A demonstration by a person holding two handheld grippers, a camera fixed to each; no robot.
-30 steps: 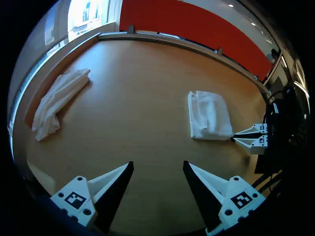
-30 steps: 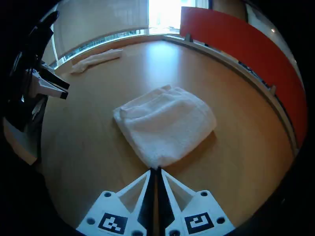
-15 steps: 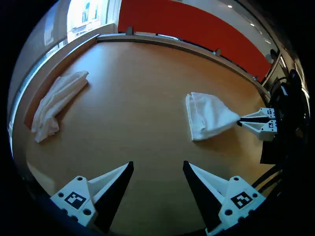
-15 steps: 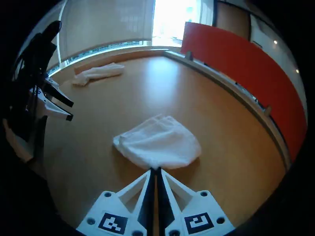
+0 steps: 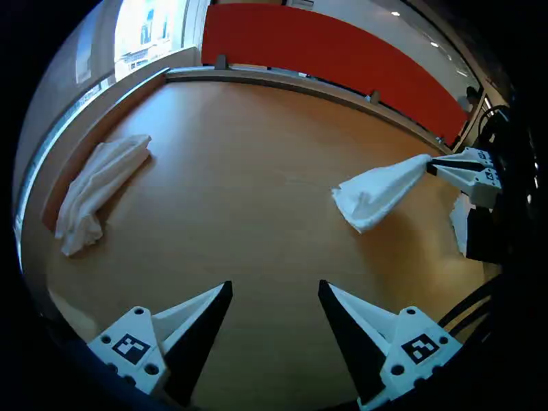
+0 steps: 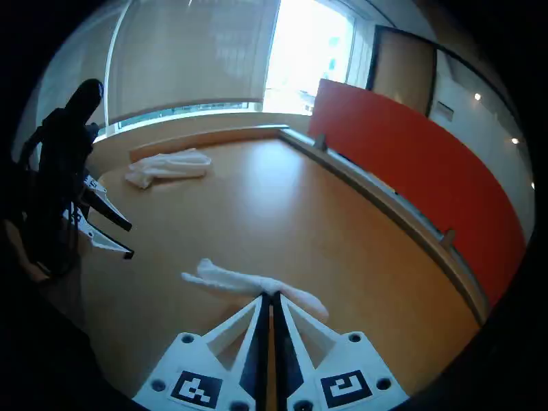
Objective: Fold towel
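Observation:
My right gripper (image 6: 271,301) is shut on one corner of a folded white towel (image 6: 246,282), which hangs from it above the wooden table (image 6: 274,198). In the left gripper view the same towel (image 5: 377,192) dangles from the right gripper (image 5: 434,166) at the right, clear of the table top. My left gripper (image 5: 274,291) is open low over the near part of the table, with nothing between its fingers; it also shows in the right gripper view, where the left gripper (image 6: 123,236) sits at the left edge.
A second white towel (image 5: 96,188) lies crumpled along the table's far left edge, by the window ledge; it shows as the crumpled towel (image 6: 168,166) in the right gripper view. A red partition (image 5: 329,55) stands along the table's far side. Dark cables (image 5: 507,205) crowd the right.
The right gripper has lifted the folded towel off the table by its corner; the towel went from lying flat to hanging. The left gripper has stayed open and almost still.

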